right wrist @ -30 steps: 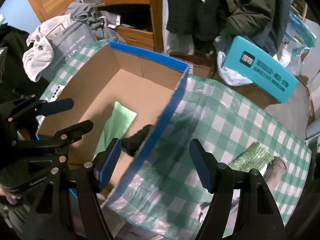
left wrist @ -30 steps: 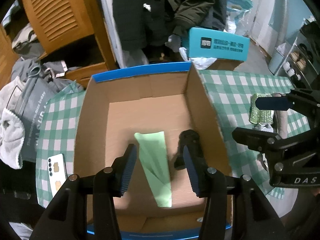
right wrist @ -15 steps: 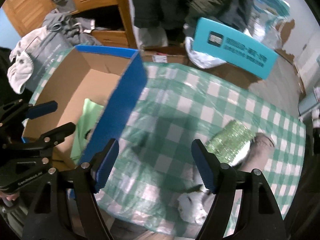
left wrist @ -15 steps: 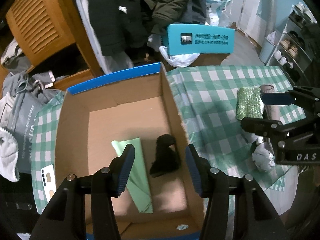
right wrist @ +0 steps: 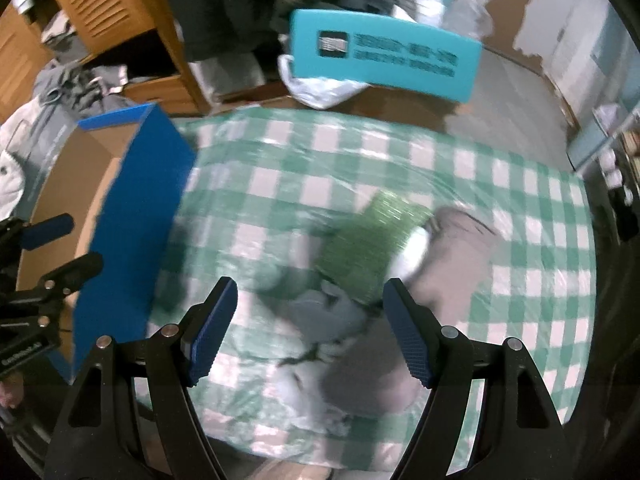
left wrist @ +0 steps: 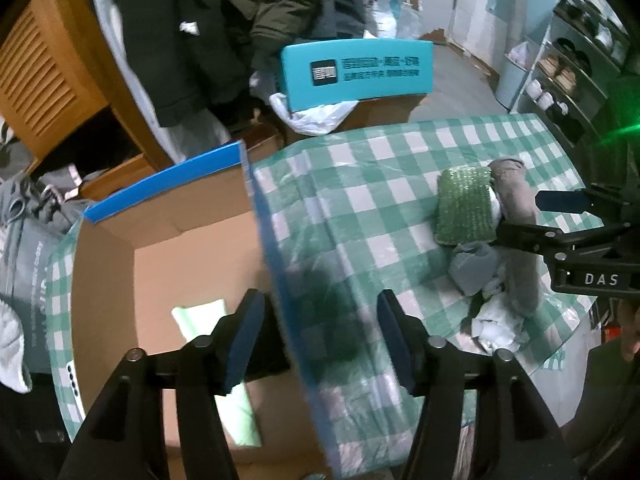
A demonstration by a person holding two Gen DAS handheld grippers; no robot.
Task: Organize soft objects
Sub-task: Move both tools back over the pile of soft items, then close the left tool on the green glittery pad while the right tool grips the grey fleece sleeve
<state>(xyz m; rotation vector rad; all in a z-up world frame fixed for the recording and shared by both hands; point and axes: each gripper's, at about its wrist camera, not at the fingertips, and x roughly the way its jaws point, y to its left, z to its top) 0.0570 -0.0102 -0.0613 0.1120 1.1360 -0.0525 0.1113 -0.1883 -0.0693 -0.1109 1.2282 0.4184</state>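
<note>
Green-checked cloth covers the table [left wrist: 360,184], with a wardrobe and hung coats behind. Ahead of the right tongs [right wrist: 310,330], whose jaws stand apart and empty, lies the pile of soft things: a green scrubby pad [right wrist: 372,248], a grey cloth [right wrist: 328,316], a brownish sock [right wrist: 452,256] and something white (blurred, hard to name). The step in hand looks like a pick from that pile; best to settle on one piece, come straight down over it and pinch a raised fold, not the tablecloth. The left tongs [left wrist: 320,334] are opening with nothing between them, straddling the wall of the cardboard box [left wrist: 168,216]. Just to their left, inside the box, lie a pale green folded cloth [left wrist: 200,316] and a dark item, mostly hidden.
</note>
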